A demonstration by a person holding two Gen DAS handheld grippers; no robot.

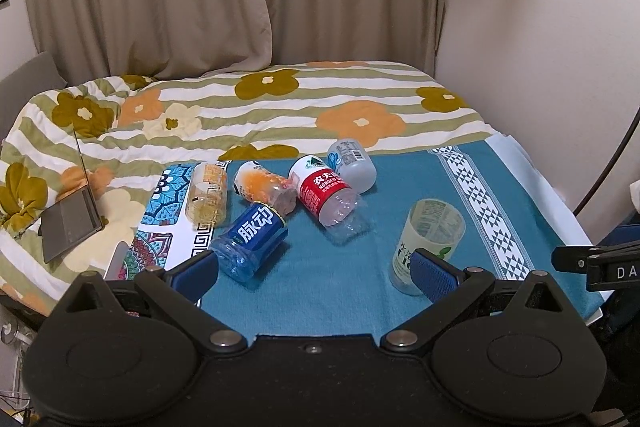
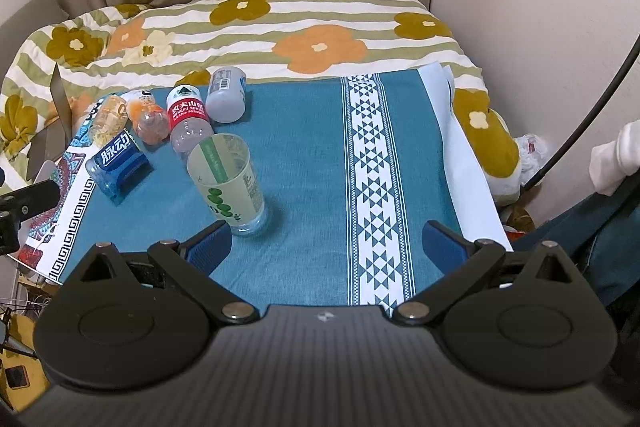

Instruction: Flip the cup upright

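A pale green cup stands upright, mouth up, on the teal cloth; it also shows in the right wrist view. Several cut-bottle cups lie on their sides behind it: a blue one, a red-labelled one, an orange one, a yellow one and a grey one. My left gripper is open and empty, its right finger just in front of the green cup. My right gripper is open and empty, to the right of the green cup.
A floral quilt covers the bed behind the cloth. A laptop sits at the left. A patterned mat lies under the left cups. A dark cable and wall stand at the right. The other gripper's body shows at right.
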